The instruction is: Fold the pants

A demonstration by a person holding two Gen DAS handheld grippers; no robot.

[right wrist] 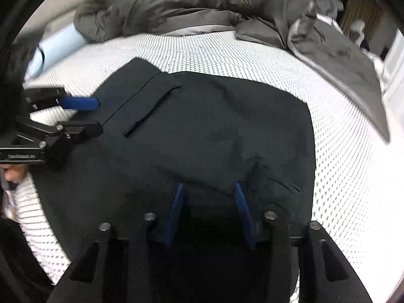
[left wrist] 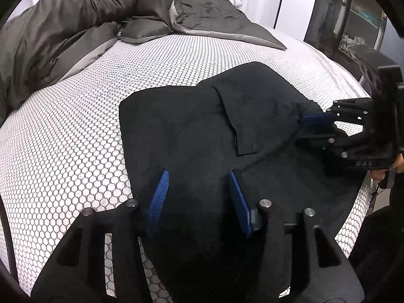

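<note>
Black pants [left wrist: 189, 126] lie folded and flat on the bed, with a smaller folded flap on top [right wrist: 151, 101]. My left gripper [left wrist: 198, 173] hovers low over the near left part of the pants, its blue pads [left wrist: 159, 197] apart and dark cloth beneath the gap. It also shows from the side as the left gripper [right wrist: 98, 115] at the pants' left edge. My right gripper [right wrist: 209, 184] stands at the near edge of the pants, jaws apart, a creased fold of cloth between the pads. Seen from the left wrist, the right gripper [left wrist: 306, 126] meets the pants' right edge.
The bed's white cover [left wrist: 75, 126] has a black honeycomb print. A rumpled grey duvet [left wrist: 63, 25] is piled along the far side. A pale blue roll [right wrist: 55, 48] lies at the far left. A dark shelf unit [left wrist: 358, 20] stands beyond the bed's right edge.
</note>
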